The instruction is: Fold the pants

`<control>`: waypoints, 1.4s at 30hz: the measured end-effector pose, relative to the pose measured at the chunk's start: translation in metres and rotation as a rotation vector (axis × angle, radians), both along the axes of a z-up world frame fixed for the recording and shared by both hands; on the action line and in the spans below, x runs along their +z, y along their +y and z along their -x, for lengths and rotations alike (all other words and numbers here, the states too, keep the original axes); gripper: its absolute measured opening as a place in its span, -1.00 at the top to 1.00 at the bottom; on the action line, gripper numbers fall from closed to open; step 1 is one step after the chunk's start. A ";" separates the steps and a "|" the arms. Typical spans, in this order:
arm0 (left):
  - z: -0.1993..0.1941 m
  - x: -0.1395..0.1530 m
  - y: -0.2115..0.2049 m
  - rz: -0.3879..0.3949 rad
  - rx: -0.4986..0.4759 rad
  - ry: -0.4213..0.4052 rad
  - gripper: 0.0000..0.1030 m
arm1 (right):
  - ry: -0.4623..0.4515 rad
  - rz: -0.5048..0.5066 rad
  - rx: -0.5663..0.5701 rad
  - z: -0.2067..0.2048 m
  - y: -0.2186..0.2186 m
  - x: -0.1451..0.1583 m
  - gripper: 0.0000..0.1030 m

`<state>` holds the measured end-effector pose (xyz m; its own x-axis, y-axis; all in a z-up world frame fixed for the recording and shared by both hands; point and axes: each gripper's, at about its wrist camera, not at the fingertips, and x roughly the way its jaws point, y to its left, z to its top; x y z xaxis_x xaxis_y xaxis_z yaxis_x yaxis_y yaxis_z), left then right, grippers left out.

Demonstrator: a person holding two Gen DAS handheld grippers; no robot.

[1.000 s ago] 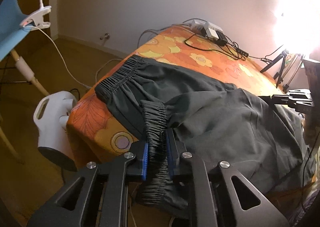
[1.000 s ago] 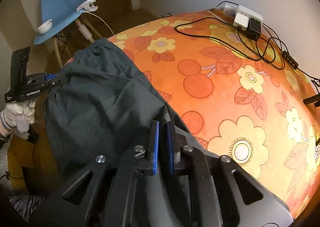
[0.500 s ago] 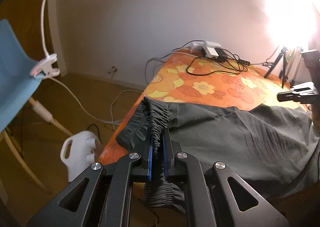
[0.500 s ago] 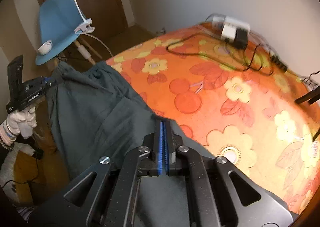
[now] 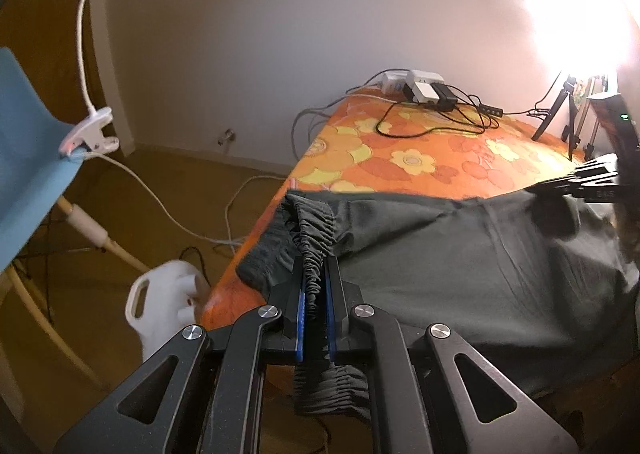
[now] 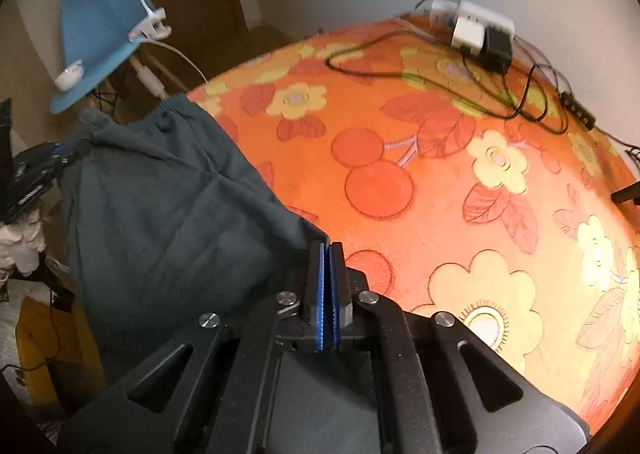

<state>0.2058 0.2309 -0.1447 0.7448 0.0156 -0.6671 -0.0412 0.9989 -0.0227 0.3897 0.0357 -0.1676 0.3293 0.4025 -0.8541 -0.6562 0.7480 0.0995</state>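
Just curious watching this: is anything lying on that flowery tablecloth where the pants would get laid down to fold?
Nothing visible does. Both grippers already clamp the pants, and the tablecloth beside them is bare. The cables and chargers lie only at the far edge.

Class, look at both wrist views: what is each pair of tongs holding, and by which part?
Both hold the dark grey pants. The left tongs pinch the gathered elastic waistband; the right tongs are shut on a fabric edge further along, apparently the leg end.

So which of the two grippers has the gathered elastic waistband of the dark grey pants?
The left gripper: ruched elastic waistband is pinched between its blue pads. The right gripper clamps smooth fabric of the dark grey pants instead.
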 end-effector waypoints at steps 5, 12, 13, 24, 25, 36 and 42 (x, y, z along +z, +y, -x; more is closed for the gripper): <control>-0.031 0.012 -0.001 -0.032 -0.015 -0.016 0.87 | -0.072 -0.029 -0.091 -0.004 -0.018 0.023 0.95; -0.072 -0.011 -0.002 -0.065 -0.023 0.067 0.87 | -0.065 0.012 -0.154 -0.024 -0.010 0.011 0.95; -0.078 -0.018 -0.001 -0.071 -0.018 0.092 0.87 | -0.057 0.013 -0.149 -0.025 -0.009 0.008 0.95; -0.073 -0.007 0.013 -0.071 0.082 0.115 0.53 | -0.116 -0.051 -0.223 0.011 -0.053 0.051 -0.03; -0.073 -0.002 0.012 -0.071 0.082 0.107 0.53 | -0.124 -0.059 -0.235 0.018 -0.063 0.058 -0.03; -0.066 0.097 -0.061 -0.089 -0.097 -0.018 0.53 | -0.186 -0.072 -0.434 0.092 -0.201 0.114 -0.05; -0.064 0.146 -0.118 -0.102 -0.222 -0.073 0.53 | -0.189 -0.068 -0.616 0.130 -0.290 0.134 -0.05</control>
<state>0.2702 0.1132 0.0017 0.7837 -0.0891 -0.6147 0.1773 0.9806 0.0839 0.2595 -0.2541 -0.0333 0.6593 0.1430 -0.7382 -0.1198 0.9892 0.0846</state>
